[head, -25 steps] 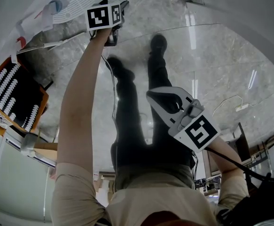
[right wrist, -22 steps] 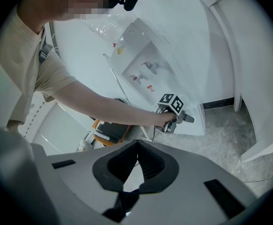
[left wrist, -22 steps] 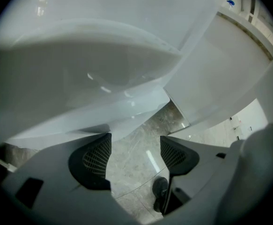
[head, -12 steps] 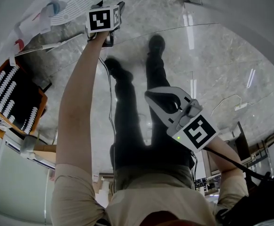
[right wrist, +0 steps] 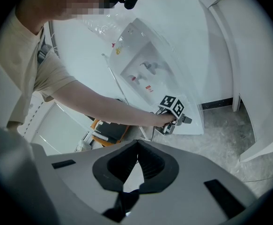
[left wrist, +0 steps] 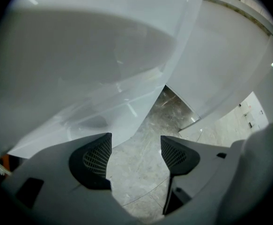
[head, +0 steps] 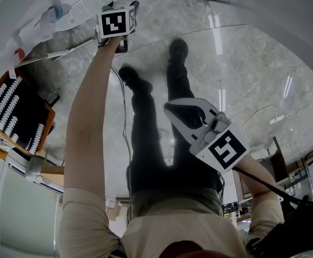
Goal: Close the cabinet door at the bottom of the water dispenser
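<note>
The white water dispenser (right wrist: 145, 74) stands against the wall, its taps facing me; in the head view its top (head: 86, 1) is at the upper left. My left gripper (right wrist: 185, 120) is held out at arm's length beside the dispenser's low white panel (right wrist: 196, 123). In the left gripper view the left gripper (left wrist: 135, 156) is open, with only floor between the jaws and a white panel (left wrist: 80, 83) close ahead. Whether that panel is the cabinet door I cannot tell. My right gripper (head: 172, 112) hangs over my legs, and the right gripper (right wrist: 137, 146) is shut on nothing.
An orange crate (head: 16, 112) of white pieces sits on the floor left of my arm. A white cabinet (head: 22, 208) is at the lower left. A white partition (right wrist: 248, 78) stands right of the dispenser. Cables (head: 263, 117) lie on the grey marble floor.
The left gripper has edged slightly forward toward the dispenser. The right gripper has stayed where it was, still shut.
</note>
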`<state>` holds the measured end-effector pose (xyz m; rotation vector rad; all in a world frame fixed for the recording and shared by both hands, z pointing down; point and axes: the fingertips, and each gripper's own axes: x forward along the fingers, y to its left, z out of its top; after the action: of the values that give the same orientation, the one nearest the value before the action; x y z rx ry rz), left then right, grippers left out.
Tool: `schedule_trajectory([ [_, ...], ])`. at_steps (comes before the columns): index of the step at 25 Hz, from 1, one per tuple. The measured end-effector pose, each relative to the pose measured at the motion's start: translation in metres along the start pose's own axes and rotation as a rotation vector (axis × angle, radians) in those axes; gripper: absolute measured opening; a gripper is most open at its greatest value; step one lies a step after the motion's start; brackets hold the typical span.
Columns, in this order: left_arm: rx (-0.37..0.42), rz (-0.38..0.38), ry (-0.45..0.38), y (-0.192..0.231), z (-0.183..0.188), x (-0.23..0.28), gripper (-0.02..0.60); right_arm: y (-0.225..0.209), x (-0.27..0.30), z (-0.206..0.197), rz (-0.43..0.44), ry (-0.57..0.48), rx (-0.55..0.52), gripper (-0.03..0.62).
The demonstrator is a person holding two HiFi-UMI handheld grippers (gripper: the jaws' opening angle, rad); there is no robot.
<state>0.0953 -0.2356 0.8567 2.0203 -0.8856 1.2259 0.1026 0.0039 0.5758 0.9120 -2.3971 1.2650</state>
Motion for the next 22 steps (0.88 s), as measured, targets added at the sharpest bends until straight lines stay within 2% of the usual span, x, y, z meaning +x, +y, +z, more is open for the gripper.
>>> schedule_trajectory([
  [5, -0.018, -0.012, 0.016, -0.003, -0.008, -0.012, 0.319, 0.001, -0.003, 0.0, -0.003, 0.009, -0.008, 0.017],
  [10, 0.094, -0.029, 0.046, -0.01, -0.023, -0.035, 0.319, 0.002, 0.006, 0.016, -0.012, -0.012, -0.036, 0.017],
  [12, 0.117, -0.037, 0.036, -0.006, -0.023, -0.05, 0.319, 0.008, 0.011, 0.025, -0.002, -0.028, -0.039, 0.017],
  [15, 0.111, -0.059, 0.014, -0.002, -0.021, -0.084, 0.319, 0.016, 0.013, 0.027, 0.007, -0.01, -0.016, 0.017],
  [18, 0.101, -0.095, -0.046, -0.006, -0.011, -0.123, 0.319, 0.026, 0.01, 0.037, 0.008, -0.008, -0.014, 0.017],
  [22, 0.002, -0.147, -0.137, -0.006, 0.001, -0.188, 0.319, 0.044, 0.009, 0.082, 0.062, -0.105, 0.107, 0.017],
])
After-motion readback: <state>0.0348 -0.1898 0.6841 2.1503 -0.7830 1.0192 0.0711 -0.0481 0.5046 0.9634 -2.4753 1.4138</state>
